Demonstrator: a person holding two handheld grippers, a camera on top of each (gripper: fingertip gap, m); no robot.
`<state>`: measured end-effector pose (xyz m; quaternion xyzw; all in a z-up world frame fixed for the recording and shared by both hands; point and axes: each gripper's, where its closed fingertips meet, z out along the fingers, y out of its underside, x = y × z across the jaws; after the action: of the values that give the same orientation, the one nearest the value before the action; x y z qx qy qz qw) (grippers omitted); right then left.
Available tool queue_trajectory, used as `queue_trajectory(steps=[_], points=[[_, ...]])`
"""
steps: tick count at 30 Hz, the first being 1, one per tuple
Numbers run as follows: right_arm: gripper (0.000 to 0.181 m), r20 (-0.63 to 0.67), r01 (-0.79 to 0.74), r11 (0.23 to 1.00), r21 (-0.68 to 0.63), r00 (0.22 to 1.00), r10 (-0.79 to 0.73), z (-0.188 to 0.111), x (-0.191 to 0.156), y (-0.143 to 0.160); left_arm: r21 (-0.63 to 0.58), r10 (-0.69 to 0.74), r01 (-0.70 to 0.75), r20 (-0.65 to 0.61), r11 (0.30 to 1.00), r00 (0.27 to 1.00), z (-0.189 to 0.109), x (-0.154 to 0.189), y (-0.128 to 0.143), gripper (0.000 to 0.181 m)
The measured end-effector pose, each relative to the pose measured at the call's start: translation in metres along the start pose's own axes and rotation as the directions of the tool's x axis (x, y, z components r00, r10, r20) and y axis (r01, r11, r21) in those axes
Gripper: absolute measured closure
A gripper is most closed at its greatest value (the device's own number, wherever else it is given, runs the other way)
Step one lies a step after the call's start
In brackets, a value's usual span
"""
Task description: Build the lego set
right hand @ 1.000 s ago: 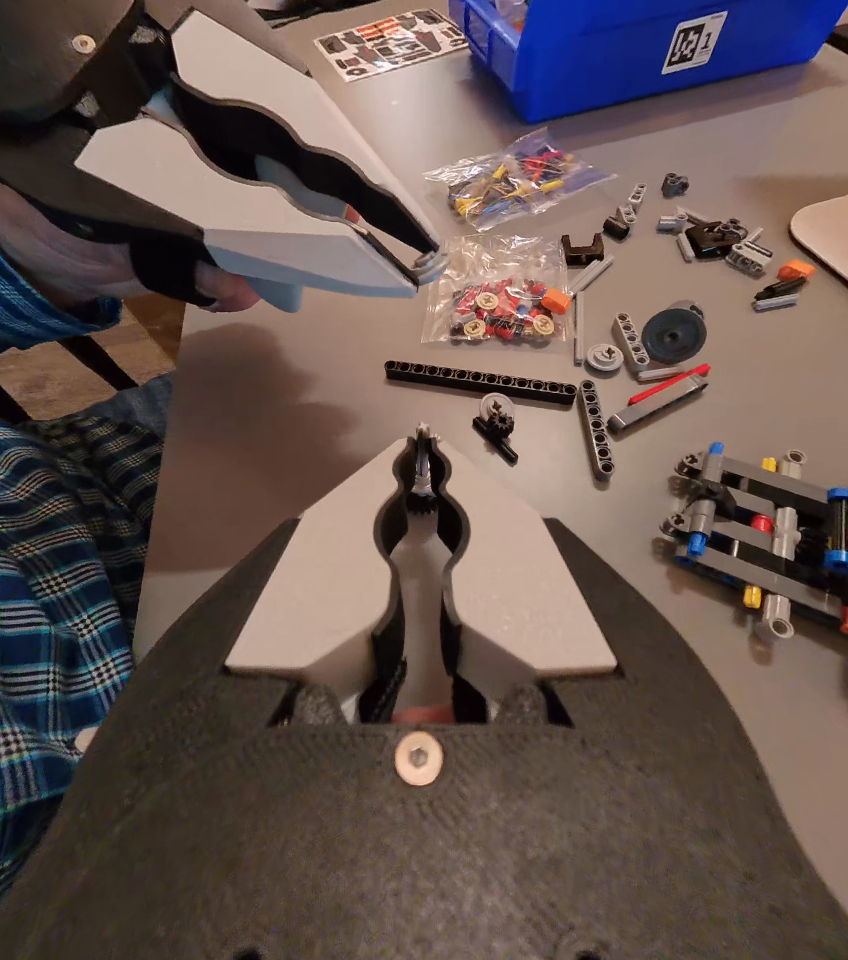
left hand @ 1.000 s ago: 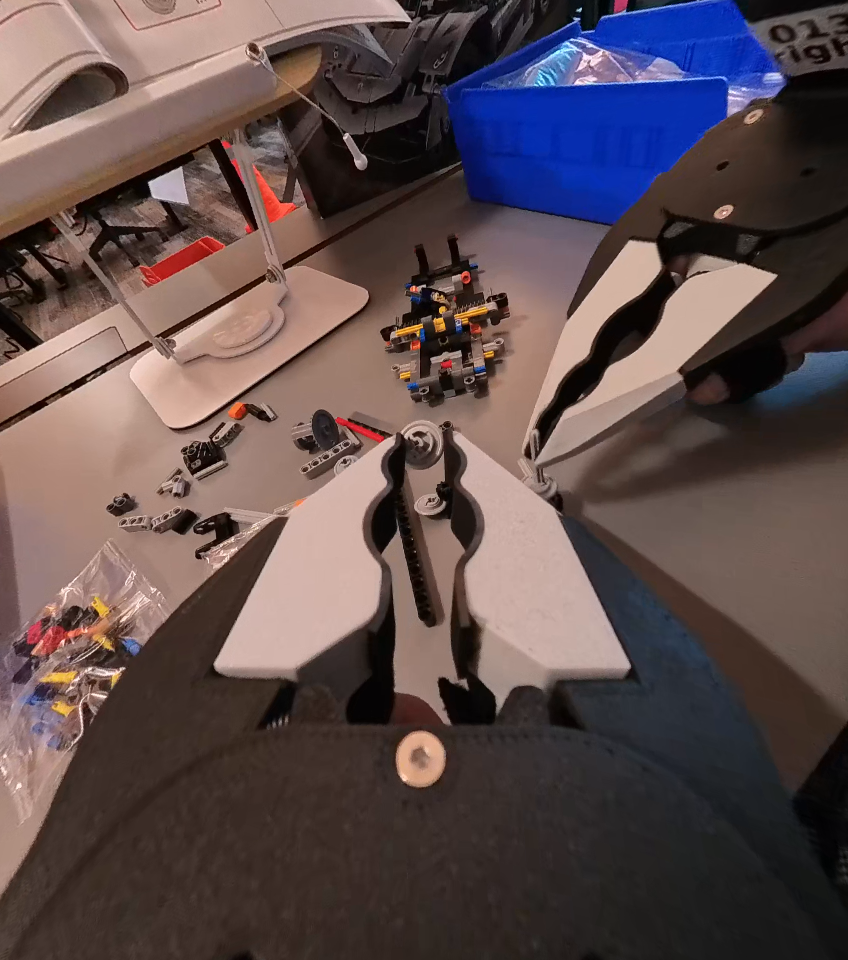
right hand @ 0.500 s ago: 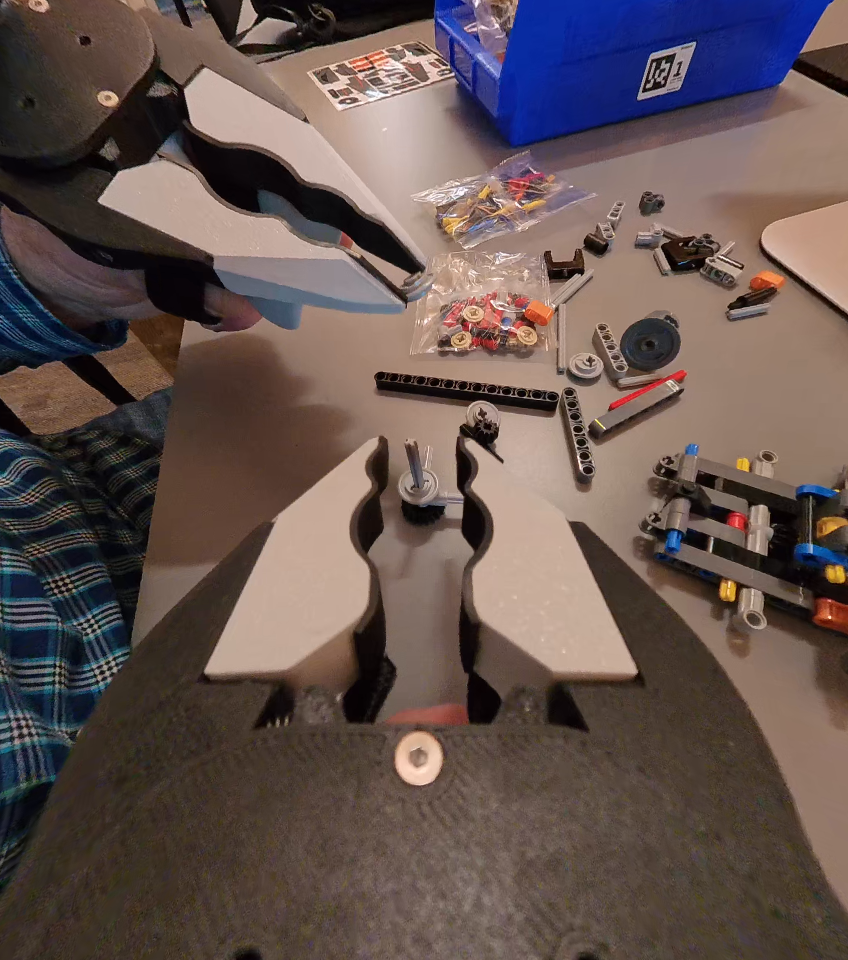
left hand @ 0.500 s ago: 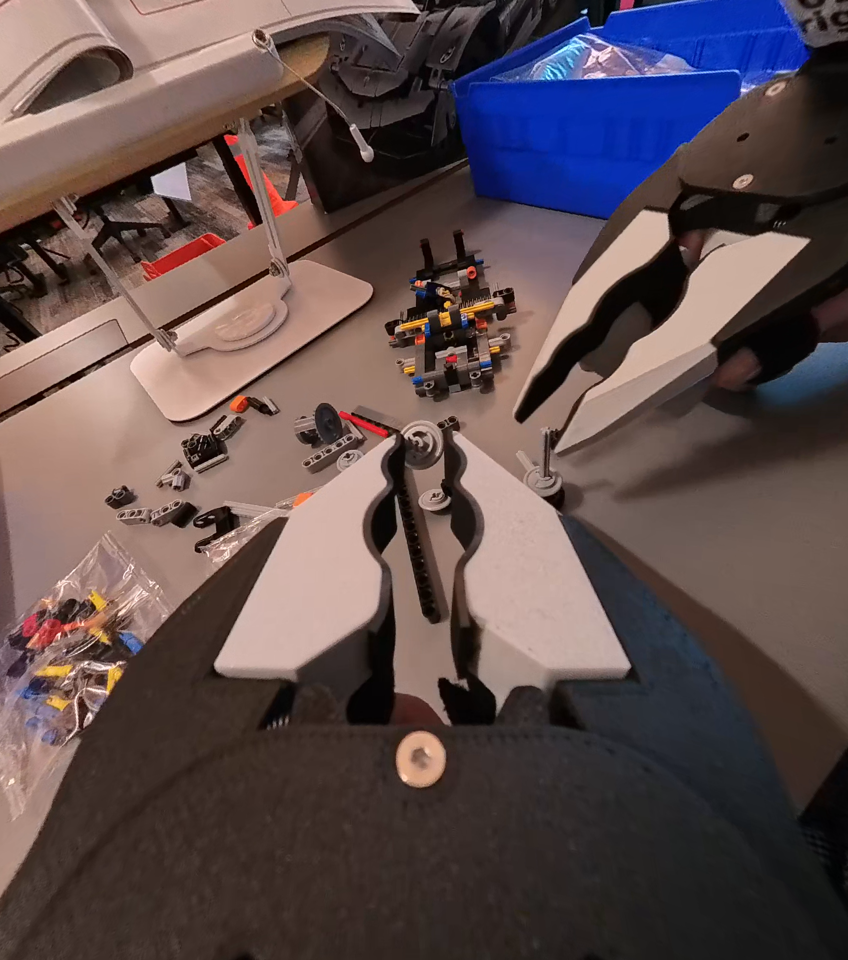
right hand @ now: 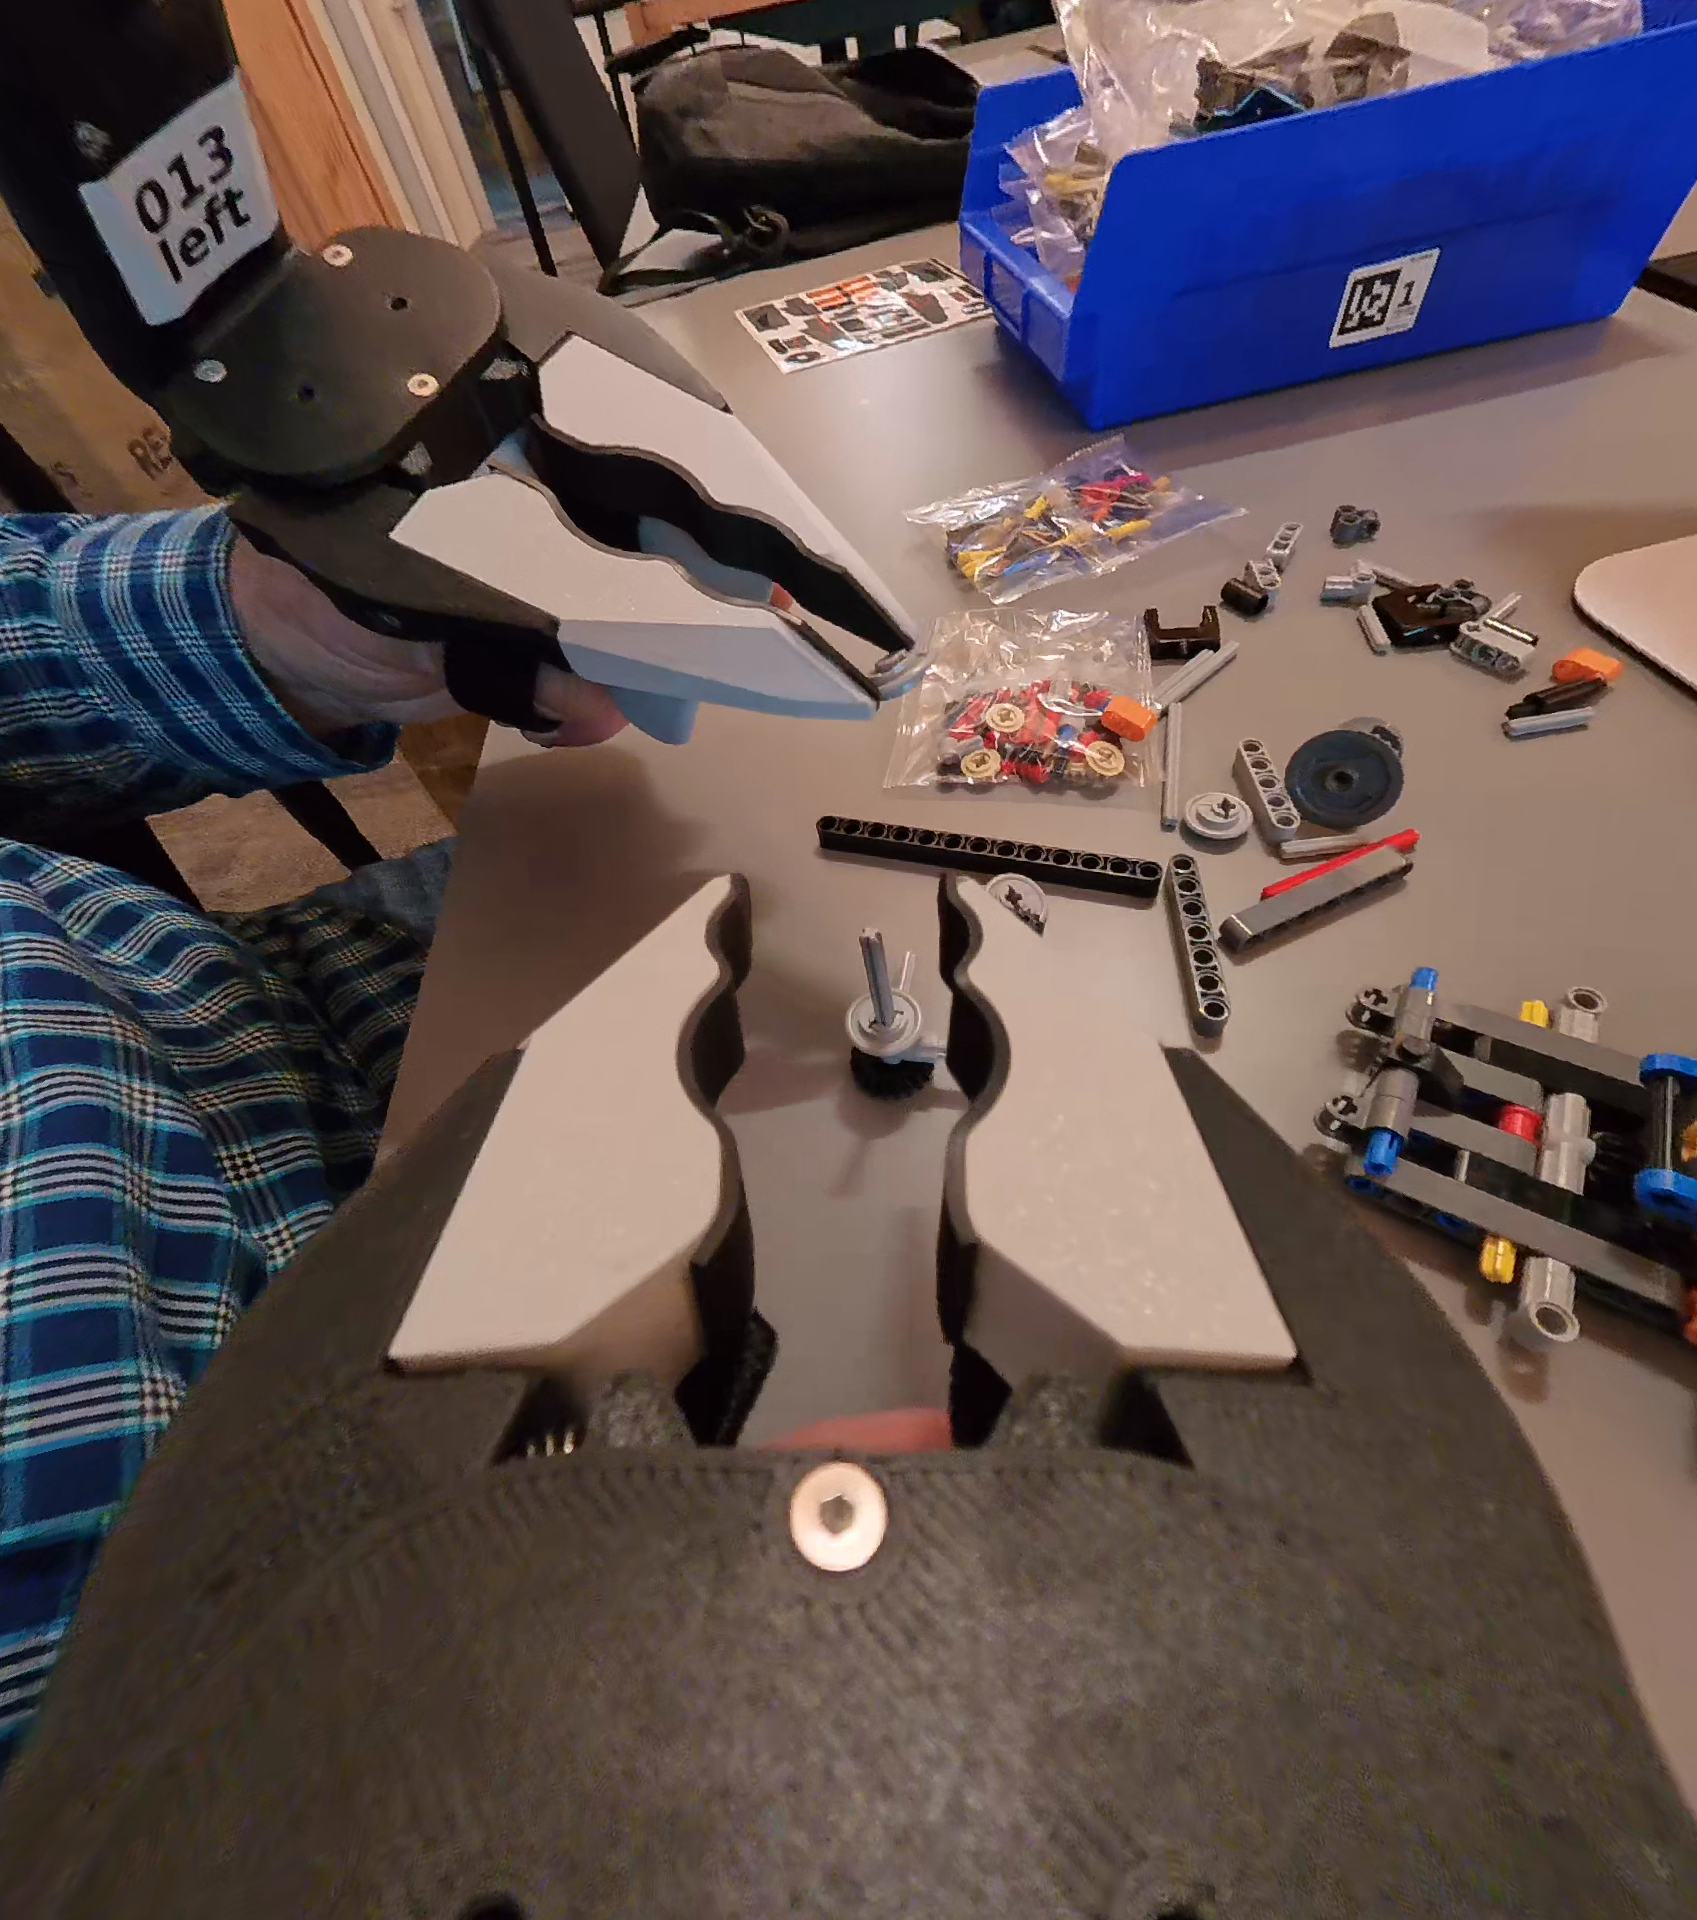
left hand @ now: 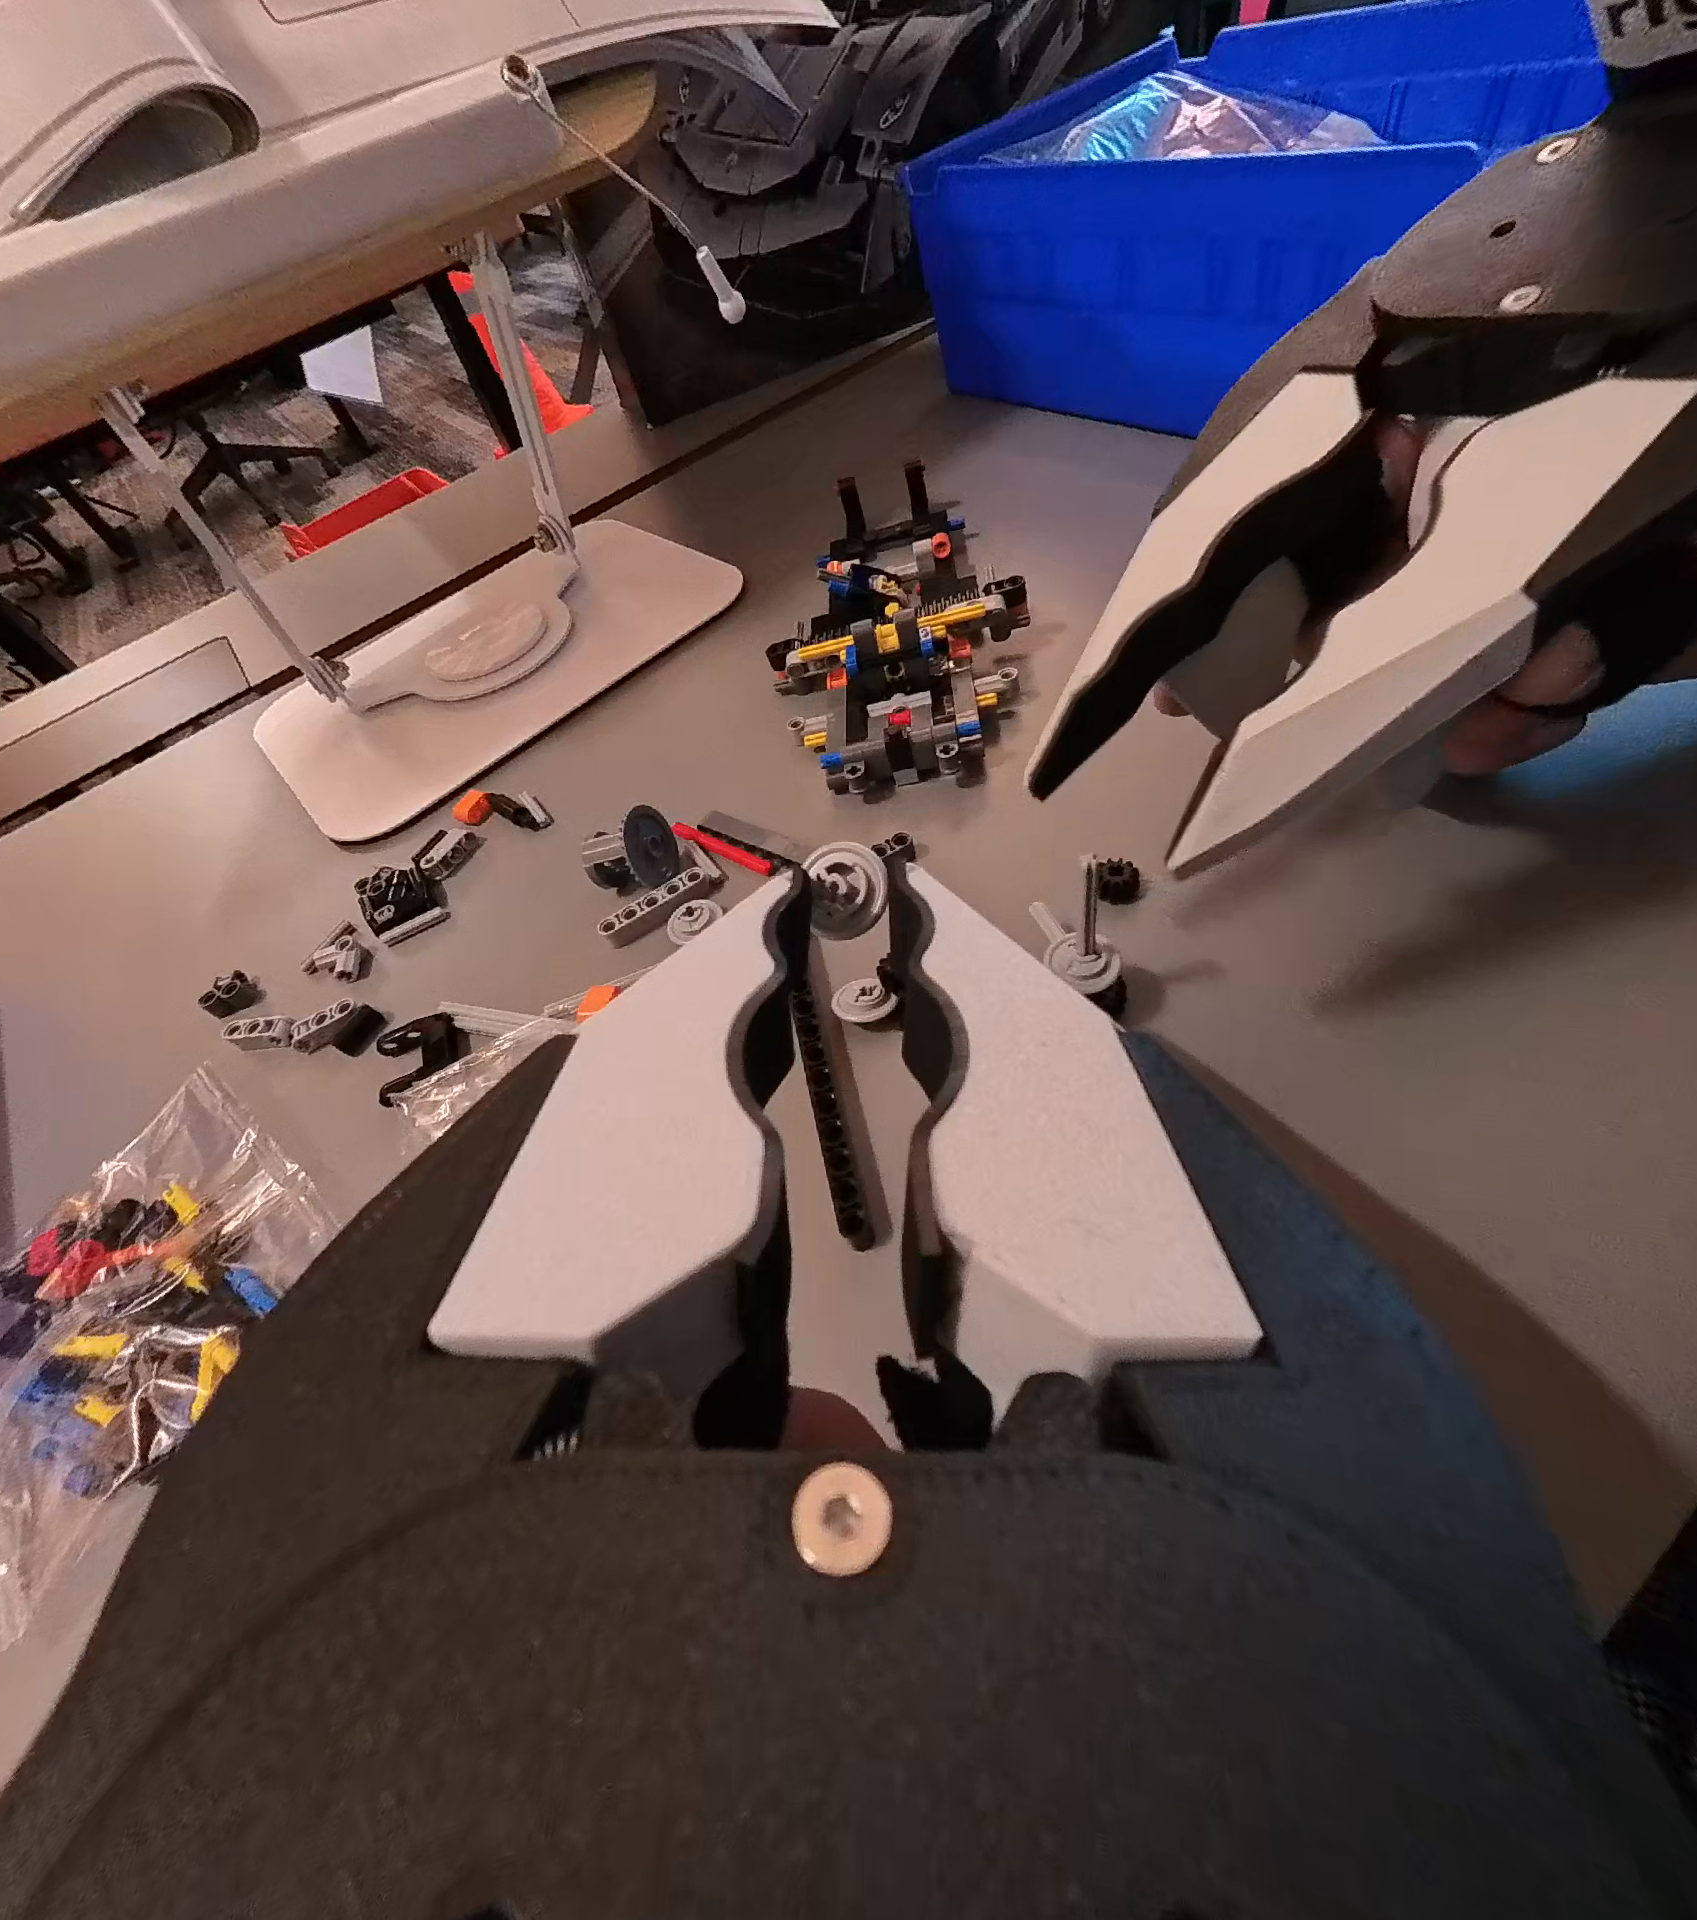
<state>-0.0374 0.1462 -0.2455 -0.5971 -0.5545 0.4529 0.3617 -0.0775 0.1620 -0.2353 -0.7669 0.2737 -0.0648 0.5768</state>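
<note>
Fingers [right hand: 595, 1101] of the right gripper [right hand: 839, 904] spread wide, empty, hovering above the grey table [right hand: 1239, 1621]. Between them in the right wrist view, lower down, a small axle assembly [right hand: 883, 1023]: grey axle upright through a grey disc, black gear beneath, standing on the table and touching neither finger. Seen from the left wrist view, the same assembly [left hand: 1083, 951] just below and short of the right gripper's tips [left hand: 1104, 821], with a small black gear [left hand: 1119, 881] close by. Left gripper [left hand: 846, 883] pinched on a grey pulley wheel [left hand: 842, 894] at its very tips, held clear of the table; same wheel [right hand: 901, 665] edge-on in the right wrist view. Below the left fingers, flat on the table, a long black beam [left hand: 828, 1112]. Farther off, the partly built chassis [right hand: 1571, 1174], two bags of small parts [right hand: 1031, 717], loose pieces and a blue bin [right hand: 1395, 239].
</note>
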Motion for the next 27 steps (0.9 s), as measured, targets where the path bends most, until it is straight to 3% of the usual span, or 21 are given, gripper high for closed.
queue_trajectory(steps=[1, 27], points=[[0.147, 0.005, 0.002, 1.000, 0.007, 1.000, -0.002, -0.0003, -0.0008, -0.0012, 0.000, 0.000, 0.000, 0.000, 1.000, 1.000, 0.0000, -0.0001, -0.0001, 0.169], [0.144, 0.014, 0.025, 0.997, 0.075, 1.000, -0.026, -0.0069, 0.0010, -0.0083, 0.001, 0.002, -0.002, -0.012, 1.000, 1.000, 0.0019, 0.0042, 0.0012, 0.169]])
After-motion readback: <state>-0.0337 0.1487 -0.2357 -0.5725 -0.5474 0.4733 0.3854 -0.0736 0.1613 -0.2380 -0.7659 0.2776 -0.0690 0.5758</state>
